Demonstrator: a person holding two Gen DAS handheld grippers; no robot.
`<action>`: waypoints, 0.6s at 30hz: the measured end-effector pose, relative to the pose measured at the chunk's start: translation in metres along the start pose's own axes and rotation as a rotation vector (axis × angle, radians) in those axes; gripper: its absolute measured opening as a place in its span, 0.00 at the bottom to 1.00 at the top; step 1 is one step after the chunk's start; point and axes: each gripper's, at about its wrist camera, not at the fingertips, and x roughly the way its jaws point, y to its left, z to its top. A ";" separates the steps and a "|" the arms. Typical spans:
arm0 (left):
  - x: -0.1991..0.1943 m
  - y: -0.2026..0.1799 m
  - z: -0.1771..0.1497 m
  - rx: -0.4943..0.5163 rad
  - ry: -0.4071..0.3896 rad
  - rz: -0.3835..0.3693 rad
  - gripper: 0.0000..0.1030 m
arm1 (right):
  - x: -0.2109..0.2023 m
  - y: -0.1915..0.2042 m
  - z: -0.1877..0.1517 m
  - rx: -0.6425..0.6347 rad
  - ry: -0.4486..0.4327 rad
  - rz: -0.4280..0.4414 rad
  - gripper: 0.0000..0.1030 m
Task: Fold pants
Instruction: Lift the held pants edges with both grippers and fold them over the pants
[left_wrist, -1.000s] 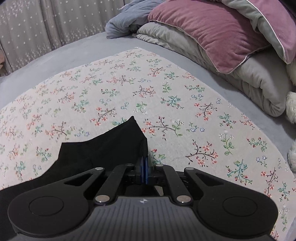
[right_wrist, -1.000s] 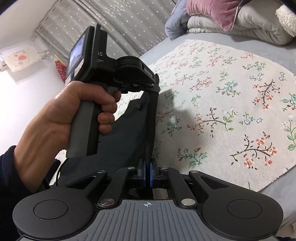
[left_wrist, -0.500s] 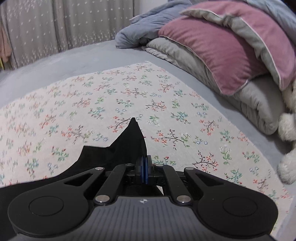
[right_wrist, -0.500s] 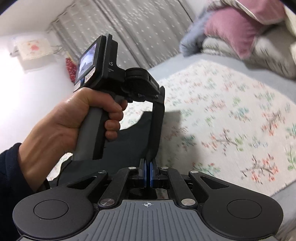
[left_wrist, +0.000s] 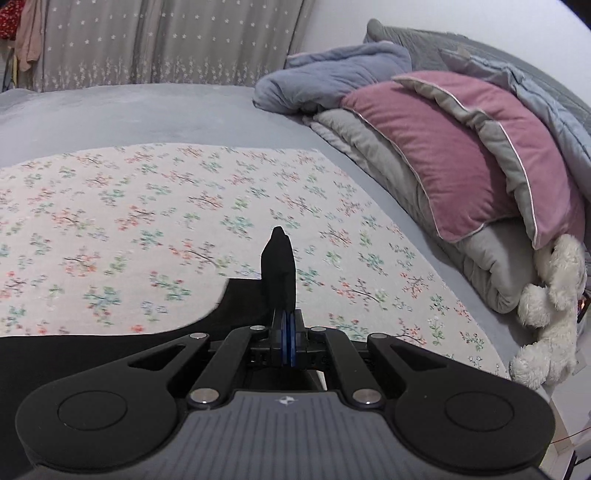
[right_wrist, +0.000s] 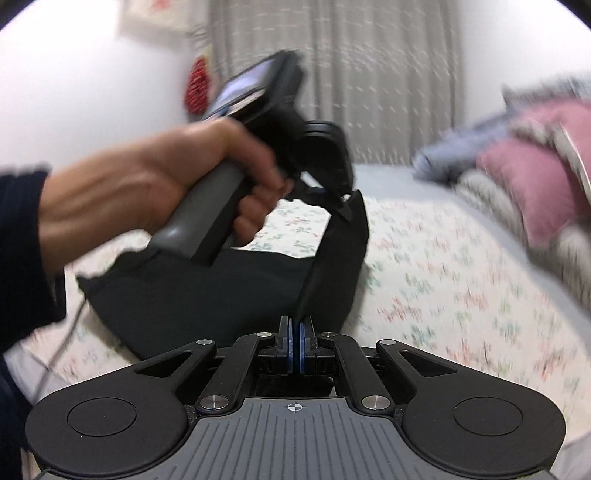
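Note:
The black pants (left_wrist: 110, 350) lie partly on a floral sheet (left_wrist: 184, 206), with one edge lifted off it. My left gripper (left_wrist: 288, 343) is shut on that edge, and a tip of black cloth (left_wrist: 279, 266) pokes up past its blue pads. In the right wrist view my right gripper (right_wrist: 295, 347) is shut on the same pants (right_wrist: 207, 291). From there a taut black band runs up to the left gripper (right_wrist: 338, 199), which a hand (right_wrist: 166, 184) holds above the sheet (right_wrist: 461, 266). The right wrist view is blurred.
Pink pillows (left_wrist: 443, 155) and grey bedding are stacked along the right side of the bed. A blue-grey blanket (left_wrist: 332, 81) lies behind them and a white plush toy (left_wrist: 550, 306) at the right edge. A starred curtain (left_wrist: 166, 40) hangs at the far side.
Both grippers have risen and moved across the bed, still shut on the pants. More black cloth now hangs off the sheet, and the right gripper has rolled.

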 end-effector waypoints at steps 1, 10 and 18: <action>-0.006 0.006 0.001 -0.002 -0.008 -0.003 0.21 | 0.002 0.008 0.001 -0.018 -0.003 0.006 0.04; -0.058 0.085 0.006 -0.028 -0.073 0.020 0.22 | 0.020 0.074 0.023 -0.103 -0.055 0.121 0.04; -0.083 0.189 -0.021 -0.136 -0.099 0.069 0.21 | 0.048 0.153 0.029 -0.172 -0.019 0.248 0.03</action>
